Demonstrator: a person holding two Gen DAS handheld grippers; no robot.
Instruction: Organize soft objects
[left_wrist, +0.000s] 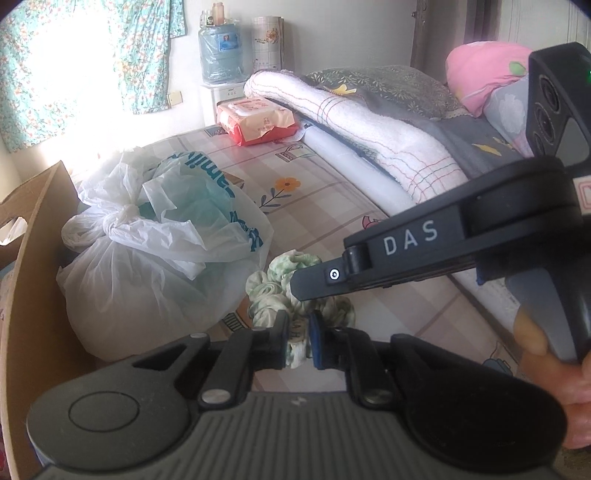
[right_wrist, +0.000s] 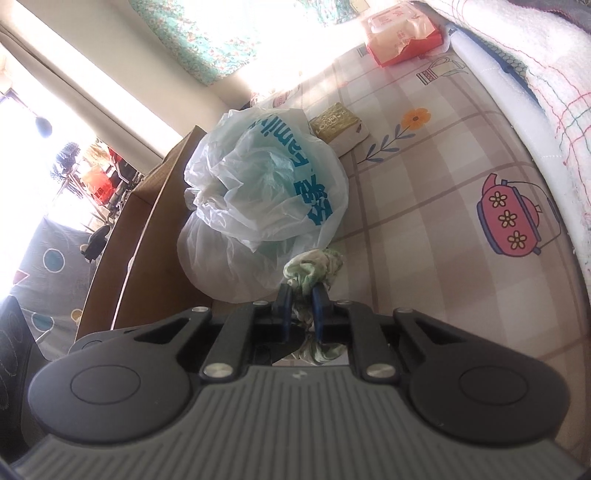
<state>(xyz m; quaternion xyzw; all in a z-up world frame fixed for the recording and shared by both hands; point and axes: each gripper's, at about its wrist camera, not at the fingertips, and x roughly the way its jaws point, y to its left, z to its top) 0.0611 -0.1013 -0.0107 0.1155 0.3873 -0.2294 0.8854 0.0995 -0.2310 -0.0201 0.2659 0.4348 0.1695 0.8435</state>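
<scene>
Green floral cloth (left_wrist: 295, 291) – pinched by left gripper (left_wrist: 298, 341) and right gripper (right_wrist: 302, 304), beside plastic bags (left_wrist: 155, 243)

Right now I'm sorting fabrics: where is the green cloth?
In both wrist views, the green cloth sits low-centre, pinched by both tools, beside the white plastic bags on the checked mat.
</scene>
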